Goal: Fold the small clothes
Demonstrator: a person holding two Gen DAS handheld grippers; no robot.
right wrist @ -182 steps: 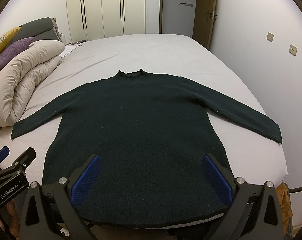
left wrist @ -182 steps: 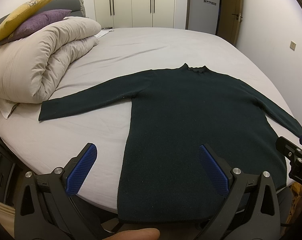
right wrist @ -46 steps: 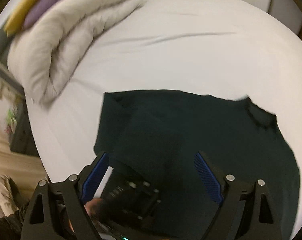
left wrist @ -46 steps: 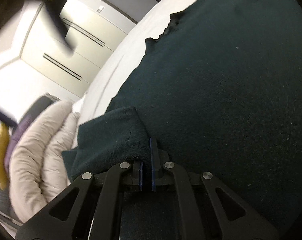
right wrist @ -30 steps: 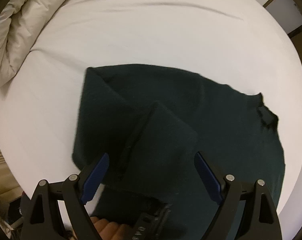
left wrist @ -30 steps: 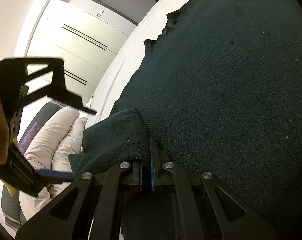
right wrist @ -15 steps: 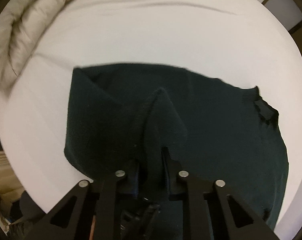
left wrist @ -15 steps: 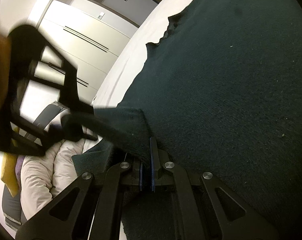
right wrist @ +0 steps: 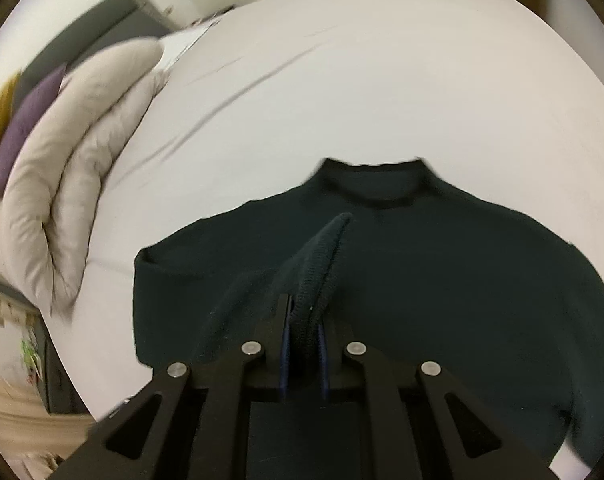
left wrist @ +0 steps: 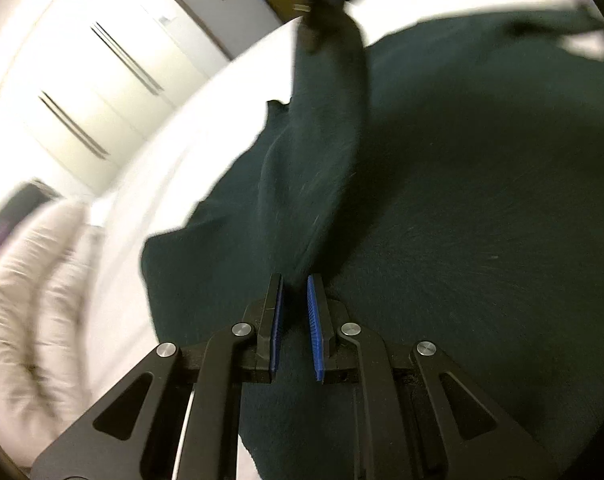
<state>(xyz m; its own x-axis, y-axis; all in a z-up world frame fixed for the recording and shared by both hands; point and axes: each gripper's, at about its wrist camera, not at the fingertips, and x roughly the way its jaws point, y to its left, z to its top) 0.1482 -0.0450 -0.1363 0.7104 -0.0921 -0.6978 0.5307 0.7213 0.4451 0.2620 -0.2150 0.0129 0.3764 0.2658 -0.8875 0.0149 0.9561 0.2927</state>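
Dark ribbed knit sleeve (right wrist: 322, 264), pinched

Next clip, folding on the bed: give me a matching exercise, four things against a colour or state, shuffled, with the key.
Things
1. sweater
2. duvet
3. right tool
4. left tool

States
A. rolled up, beige
B. jaws slightly apart, opening
C. dark green, spread on the white bed sheet
D. closing on the sleeve cuff

Pairs: 1-C, 2-A, 3-D, 4-B
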